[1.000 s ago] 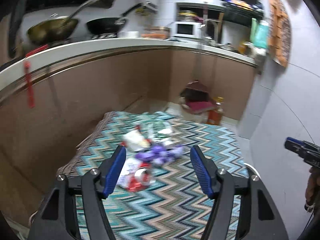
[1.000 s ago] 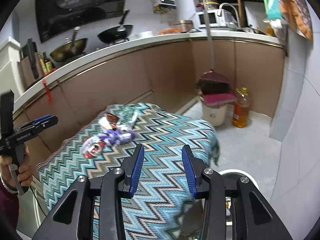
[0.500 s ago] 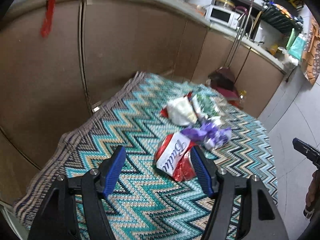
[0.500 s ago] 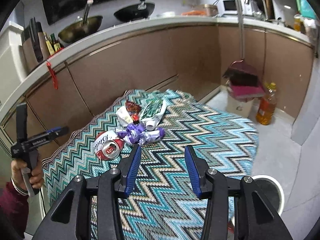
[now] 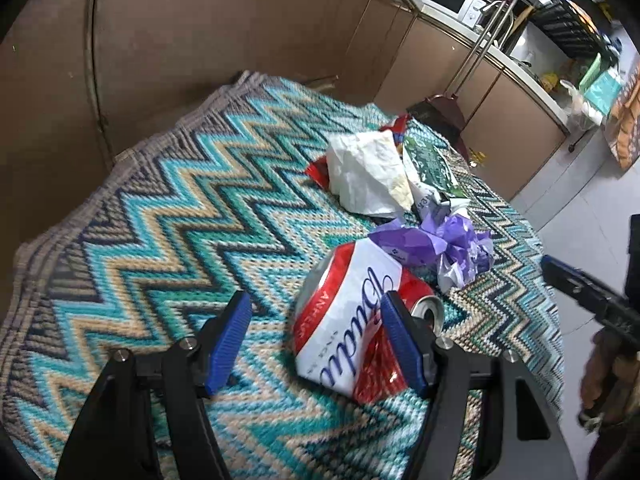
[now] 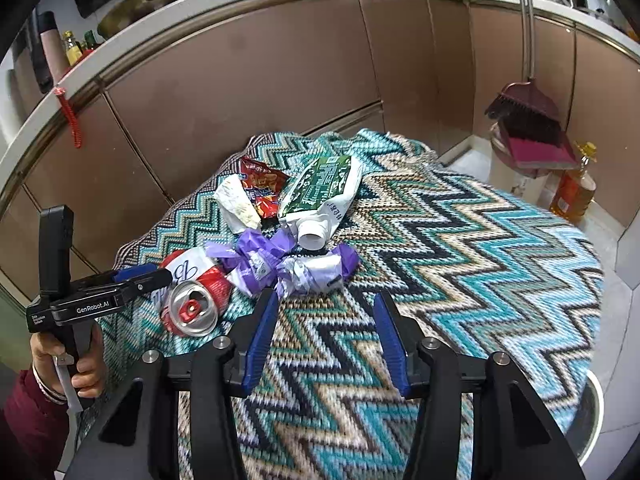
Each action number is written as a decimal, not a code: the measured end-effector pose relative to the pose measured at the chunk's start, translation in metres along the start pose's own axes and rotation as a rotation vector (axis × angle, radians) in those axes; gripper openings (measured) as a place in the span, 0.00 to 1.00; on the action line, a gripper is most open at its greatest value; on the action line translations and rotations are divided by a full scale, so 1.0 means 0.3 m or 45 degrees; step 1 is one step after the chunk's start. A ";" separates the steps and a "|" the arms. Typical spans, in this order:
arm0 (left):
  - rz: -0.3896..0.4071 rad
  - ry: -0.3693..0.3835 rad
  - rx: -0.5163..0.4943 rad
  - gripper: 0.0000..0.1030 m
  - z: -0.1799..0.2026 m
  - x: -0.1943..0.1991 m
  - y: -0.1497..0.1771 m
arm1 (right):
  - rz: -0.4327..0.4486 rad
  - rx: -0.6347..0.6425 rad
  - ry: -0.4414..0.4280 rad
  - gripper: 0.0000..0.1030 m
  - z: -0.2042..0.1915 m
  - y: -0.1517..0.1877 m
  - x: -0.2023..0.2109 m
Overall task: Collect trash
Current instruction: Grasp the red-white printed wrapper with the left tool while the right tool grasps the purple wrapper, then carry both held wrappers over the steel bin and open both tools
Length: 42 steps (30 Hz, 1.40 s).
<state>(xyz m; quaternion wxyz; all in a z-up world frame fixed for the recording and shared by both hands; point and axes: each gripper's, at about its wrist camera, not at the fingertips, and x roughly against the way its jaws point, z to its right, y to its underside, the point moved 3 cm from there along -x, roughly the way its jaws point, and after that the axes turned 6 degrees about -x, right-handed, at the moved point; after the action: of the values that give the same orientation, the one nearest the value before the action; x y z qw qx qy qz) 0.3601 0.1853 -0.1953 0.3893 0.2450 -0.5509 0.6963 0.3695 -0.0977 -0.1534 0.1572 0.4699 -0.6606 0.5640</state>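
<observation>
The left gripper (image 5: 316, 338) is open above the zigzag cloth (image 5: 168, 216), and the crushed red can (image 5: 352, 320) lies partly between its 2 fingers, not pressed. The right gripper (image 6: 326, 336) is opening with only cloth between its fingers. Just beyond it lie purple wrappers (image 6: 280, 260), a green pouch (image 6: 324, 192) and a red snack bag (image 6: 262, 184), near the cloth's far edge.

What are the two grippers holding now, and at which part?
Nothing. The left gripper is open, with the crushed can near its right finger. The right gripper is opening over bare cloth, just short of the purple wrapper.
</observation>
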 end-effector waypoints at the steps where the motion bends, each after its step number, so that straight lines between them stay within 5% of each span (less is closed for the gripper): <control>1: -0.008 0.021 0.008 0.63 -0.001 -0.012 -0.001 | -0.007 -0.004 -0.005 0.50 0.002 -0.007 -0.023; 8: -0.001 0.122 0.126 0.61 -0.020 -0.032 0.004 | -0.055 -0.008 -0.033 0.54 0.001 -0.026 -0.143; 12: 0.006 0.147 0.160 0.41 -0.026 -0.028 0.004 | -0.069 -0.038 -0.060 0.61 0.000 -0.026 -0.189; 18: 0.042 0.106 0.123 0.37 0.000 -0.013 0.007 | -0.082 -0.132 -0.110 0.61 0.005 -0.028 -0.246; 25: 0.096 0.055 0.125 0.30 0.008 0.050 0.009 | -0.058 -0.151 -0.104 0.46 -0.004 -0.039 -0.255; 42: 0.219 0.055 0.112 0.17 0.095 0.326 0.070 | 0.107 -0.090 -0.089 0.46 -0.010 0.044 0.144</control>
<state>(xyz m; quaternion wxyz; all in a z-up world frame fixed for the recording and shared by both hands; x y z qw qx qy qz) 0.2842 0.1826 -0.1243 0.3288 0.1985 -0.5304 0.7557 0.3359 -0.1151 -0.1284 0.1268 0.4551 -0.7045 0.5297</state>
